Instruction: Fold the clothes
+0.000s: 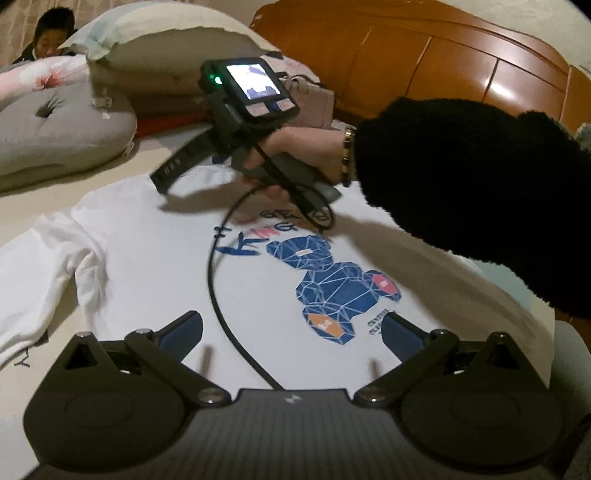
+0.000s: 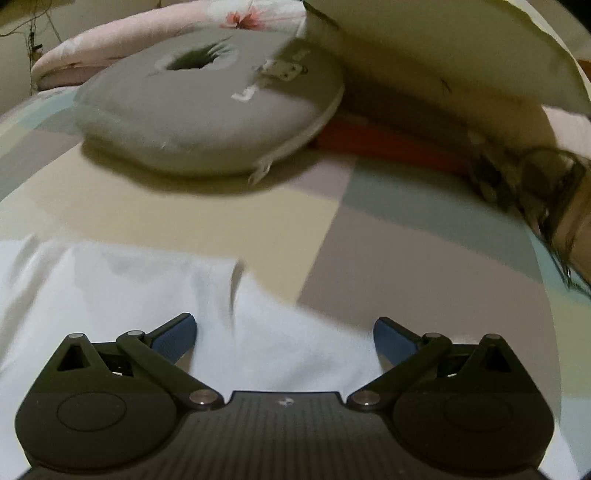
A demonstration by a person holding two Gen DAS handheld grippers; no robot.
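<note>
A white long-sleeved shirt with a blue geometric bear print lies spread flat on the bed. My left gripper hovers open over the shirt's lower part, blue pads wide apart, nothing between them. In the left wrist view the right gripper device is held by a hand in a black fuzzy sleeve above the shirt's far edge; its black finger points down at the cloth. In the right wrist view my right gripper is open over white shirt fabric near its edge.
A grey round cushion and a large cream pillow lie at the bed's far side, with a pink floral cushion behind. A wooden headboard stands at the right. The pastel patchwork sheet spreads past the shirt. A person sits at far left.
</note>
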